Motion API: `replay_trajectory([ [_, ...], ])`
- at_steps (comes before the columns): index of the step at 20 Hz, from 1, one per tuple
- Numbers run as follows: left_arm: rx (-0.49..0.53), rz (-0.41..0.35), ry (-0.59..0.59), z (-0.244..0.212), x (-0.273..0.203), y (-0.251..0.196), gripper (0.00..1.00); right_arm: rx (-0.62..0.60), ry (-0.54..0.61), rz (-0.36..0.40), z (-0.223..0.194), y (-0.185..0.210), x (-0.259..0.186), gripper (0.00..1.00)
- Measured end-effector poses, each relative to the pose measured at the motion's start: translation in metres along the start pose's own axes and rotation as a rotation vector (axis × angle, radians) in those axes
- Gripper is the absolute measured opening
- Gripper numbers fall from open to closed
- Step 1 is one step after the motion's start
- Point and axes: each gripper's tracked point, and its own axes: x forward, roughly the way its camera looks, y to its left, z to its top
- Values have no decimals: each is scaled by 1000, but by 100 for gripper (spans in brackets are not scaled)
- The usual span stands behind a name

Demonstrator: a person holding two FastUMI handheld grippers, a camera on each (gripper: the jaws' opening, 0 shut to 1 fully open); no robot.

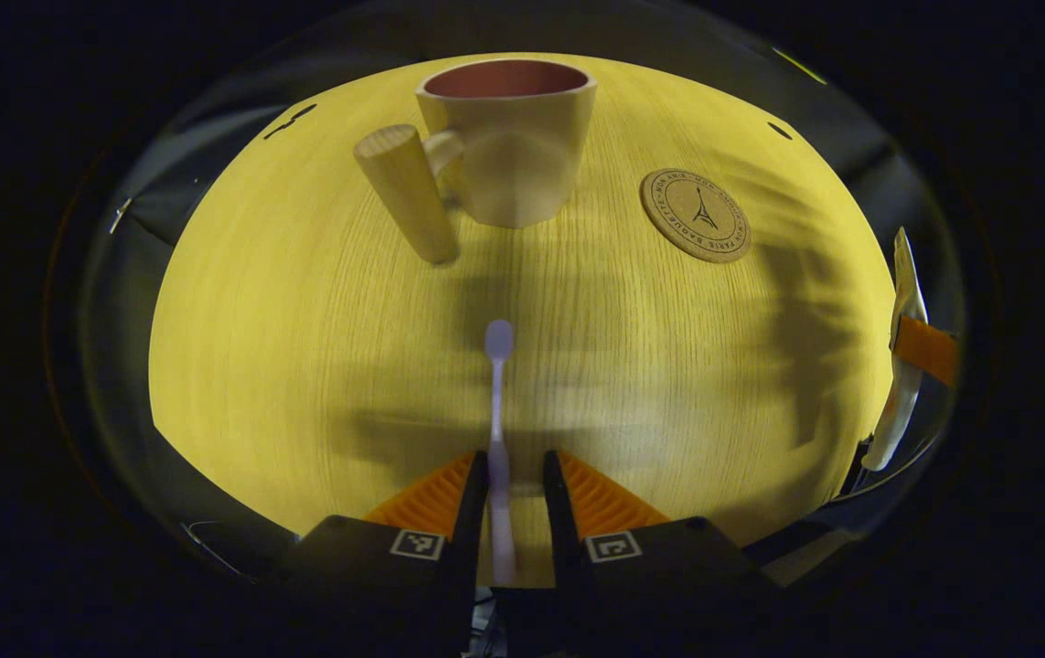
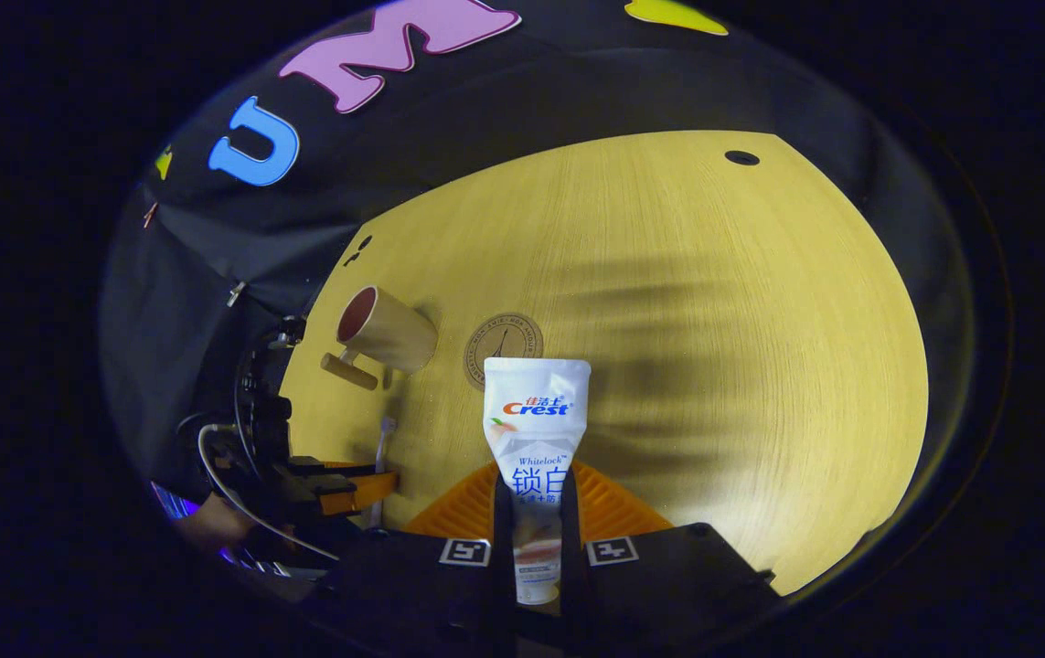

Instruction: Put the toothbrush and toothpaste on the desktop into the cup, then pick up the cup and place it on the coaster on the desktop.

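Left gripper view: left gripper [image 1: 517,489] clamps toothbrush [image 1: 497,429], head forward and raised over the desktop [image 1: 303,366]; cup [image 1: 508,137] upright beyond, empty as far as visible, coaster [image 1: 695,215] ahead-right, bare. Right gripper view: right gripper [image 2: 538,512] pinches toothpaste [image 2: 536,429], crimped end forward, with cup ahead-left. Status: both items held, neither yet in the cup; cup not yet moved.

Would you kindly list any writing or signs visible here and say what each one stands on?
On the toothpaste tube: brand print and characters, a label, not quoted.
On the coaster: lettering ringing a tower drawing, too small to read.
On the left gripper and right gripper: square coded tags, no words.
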Motion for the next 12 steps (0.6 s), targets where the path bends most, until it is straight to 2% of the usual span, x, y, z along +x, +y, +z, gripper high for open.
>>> replay_trajectory([
  [1, 16, 5, -14, 2, 0, -1, 34, -15, -7, 5, 4, -1, 1, 23],
  [2, 28, 10, -21, 2, -1, -1, 19, -16, -16, 17, 7, 2, 2, 23],
  [3, 36, 9, -37, 4, 0, -1, 14, -9, -33, 36, 12, 8, 2, 23],
  [8, 49, -73, -93, 6, -2, -1, 7, -27, -127, 93, 31, 26, 0, 23],
  [12, -23, -182, -140, 8, -14, -8, 7, -29, -208, 131, 51, 46, -5, 23],
])
